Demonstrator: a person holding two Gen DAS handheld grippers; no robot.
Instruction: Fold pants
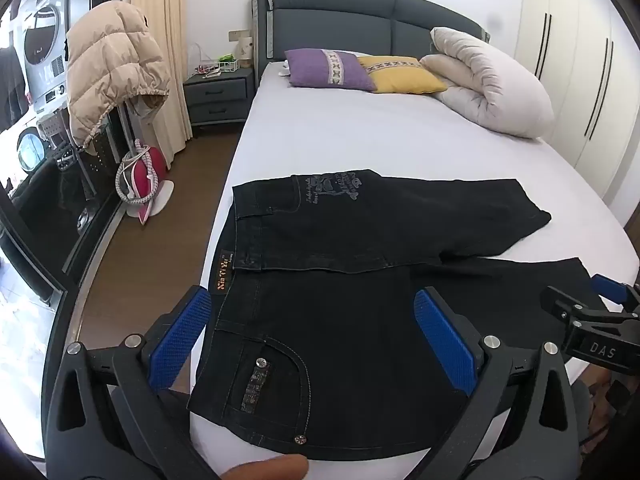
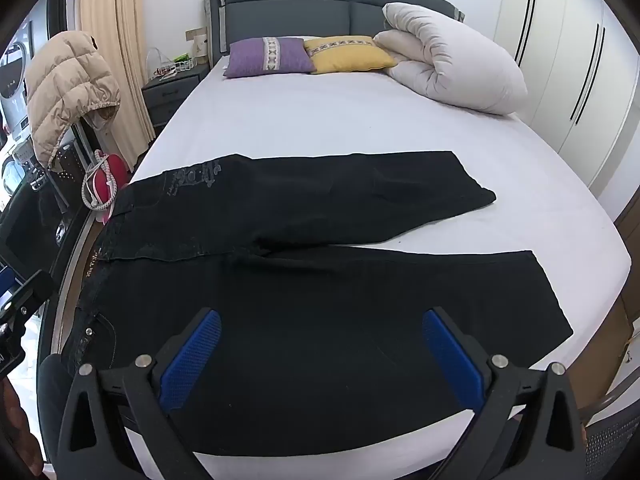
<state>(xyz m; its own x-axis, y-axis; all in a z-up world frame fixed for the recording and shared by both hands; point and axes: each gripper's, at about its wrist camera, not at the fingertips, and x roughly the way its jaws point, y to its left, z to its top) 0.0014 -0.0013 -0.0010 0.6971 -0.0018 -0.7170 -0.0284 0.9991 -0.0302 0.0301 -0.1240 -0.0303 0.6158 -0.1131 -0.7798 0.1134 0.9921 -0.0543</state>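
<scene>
Black jeans (image 1: 360, 264) lie flat across the foot of the bed (image 1: 360, 136), waistband at the left edge, both legs spread to the right. They also show in the right wrist view (image 2: 320, 280). My left gripper (image 1: 312, 332) is open and empty, hovering over the waist and the near back pocket (image 1: 276, 384). My right gripper (image 2: 320, 356) is open and empty above the near leg's thigh. The right gripper's body also shows at the right edge of the left wrist view (image 1: 592, 320).
A purple pillow (image 1: 328, 70), a yellow pillow (image 1: 400, 74) and a rolled white duvet (image 1: 492, 84) lie at the headboard. A nightstand (image 1: 218, 94), a beige puffer jacket (image 1: 112, 68) and a red iron (image 1: 144, 176) stand left of the bed. Wardrobes (image 1: 580, 60) line the right wall.
</scene>
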